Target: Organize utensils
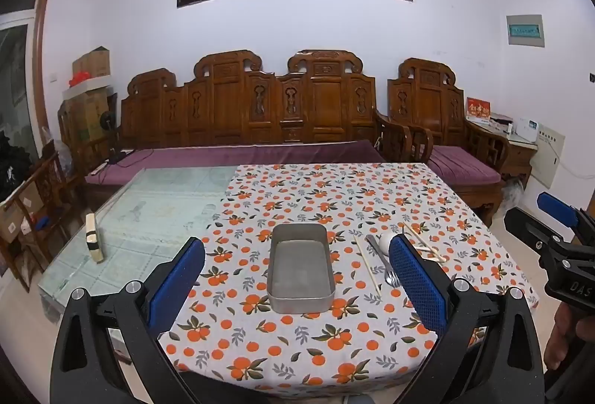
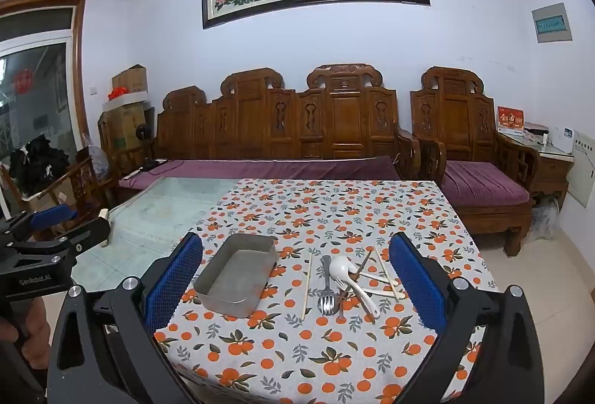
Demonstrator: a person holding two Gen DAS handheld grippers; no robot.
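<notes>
Utensils (image 2: 346, 283) lie ahead between open right claw (image 2: 295, 281) fingers.

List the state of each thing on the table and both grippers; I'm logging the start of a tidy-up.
Metal tray: empty, upright.
Fork: flat on the cloth, outside the tray.
White spoon: lying across other utensils.
Chopsticks: scattered, loose.
Left gripper: open, holding nothing.
Right gripper: open, holding nothing.

matt metal tray (image 2: 238, 277) on printed cloth (image 2: 334, 348) (glossy white plastic spoon (image 2: 344, 266) nearby).
</notes>
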